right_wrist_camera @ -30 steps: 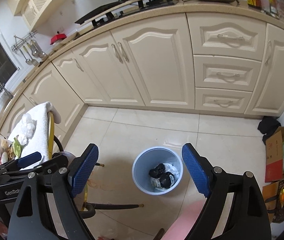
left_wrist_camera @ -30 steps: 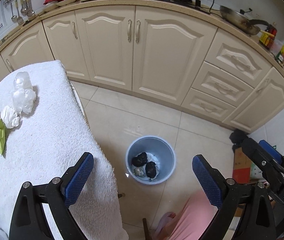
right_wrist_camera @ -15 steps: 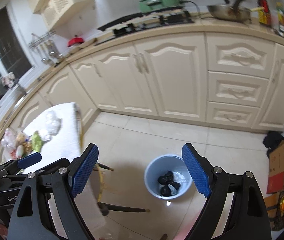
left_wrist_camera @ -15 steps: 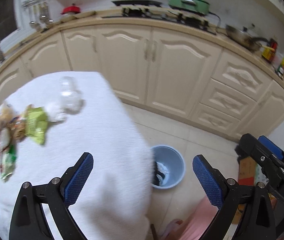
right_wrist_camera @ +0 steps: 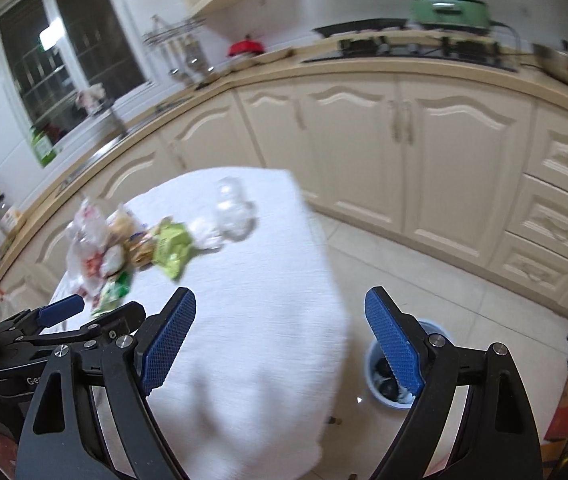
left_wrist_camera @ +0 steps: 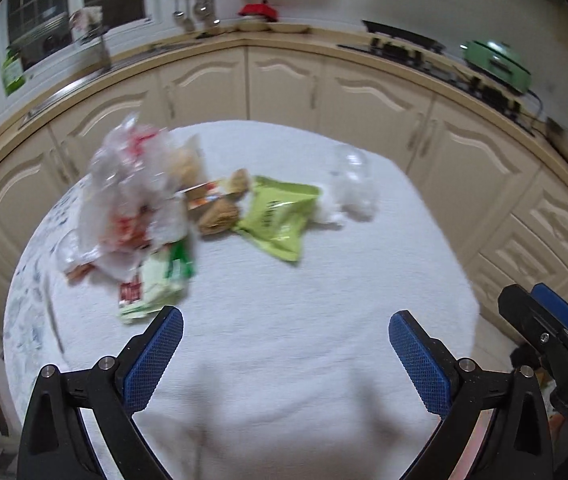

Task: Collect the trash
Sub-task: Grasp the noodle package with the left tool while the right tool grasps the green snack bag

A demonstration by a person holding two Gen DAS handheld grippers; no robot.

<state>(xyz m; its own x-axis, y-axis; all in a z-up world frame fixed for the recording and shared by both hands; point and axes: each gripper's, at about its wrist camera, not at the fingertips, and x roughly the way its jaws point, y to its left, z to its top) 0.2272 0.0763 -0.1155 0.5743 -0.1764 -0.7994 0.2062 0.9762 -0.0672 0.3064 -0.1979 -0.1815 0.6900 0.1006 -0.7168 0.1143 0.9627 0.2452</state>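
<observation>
Left tool (left_wrist_camera: 286, 344) wide, empty (right (right_wrist_camera: 279, 326) too) | wrappers (left_wrist_camera: 271, 216) on table (left_wrist_camera: 304, 340)

The left gripper (left_wrist_camera: 286, 354) points forward and down, its two black arms spread wide and the blue ribbed pads (left_wrist_camera: 153, 358) facing each other with nothing between them. The right gripper (right_wrist_camera: 279, 338) is angled down in the same way, its jaws wide apart and empty, blue pads (right_wrist_camera: 394, 352) bare. The two grippers are side by side: each shows at the edge of the other's view, the left one at the lower left of the right wrist view.
</observation>
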